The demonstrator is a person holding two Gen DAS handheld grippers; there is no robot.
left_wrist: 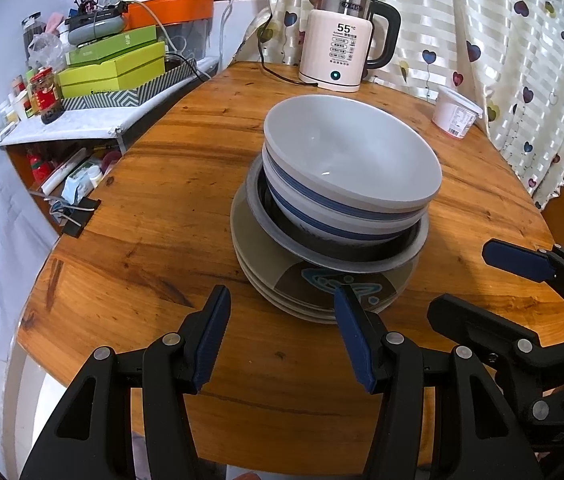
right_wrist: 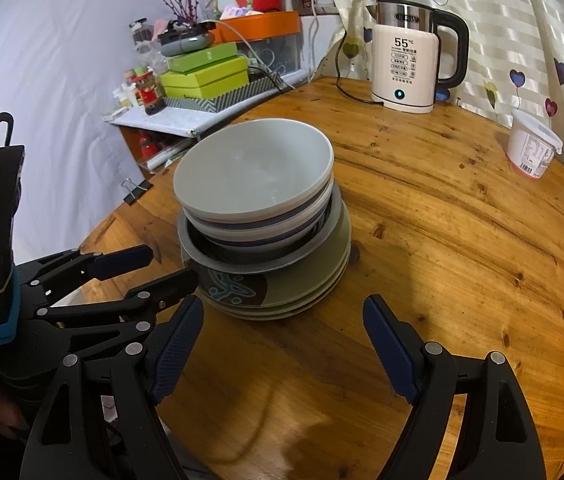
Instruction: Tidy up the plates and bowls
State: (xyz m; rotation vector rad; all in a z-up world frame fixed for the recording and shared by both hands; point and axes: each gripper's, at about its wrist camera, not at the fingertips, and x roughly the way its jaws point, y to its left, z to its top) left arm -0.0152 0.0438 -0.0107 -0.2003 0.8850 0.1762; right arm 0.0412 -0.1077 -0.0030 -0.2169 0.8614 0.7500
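Note:
One stack stands on the round wooden table (left_wrist: 162, 208): several olive plates with a blue pattern (left_wrist: 314, 284) at the bottom, a grey-rimmed dark bowl (left_wrist: 334, 248) on them, then white bowls with blue bands (left_wrist: 354, 160) nested on top. The stack also shows in the right wrist view (right_wrist: 258, 184). My left gripper (left_wrist: 282, 300) is open and empty, just in front of the plates' near edge. My right gripper (right_wrist: 286, 312) is open and empty, in front of the stack; it shows at right in the left wrist view (left_wrist: 478, 280).
A white electric kettle (left_wrist: 342, 40) with its cord stands at the table's back. A white tub (left_wrist: 456, 112) sits at the back right by the heart-print curtain. A cluttered shelf with green boxes (left_wrist: 114, 68) stands left of the table. A binder clip (left_wrist: 78, 216) grips the table's left edge.

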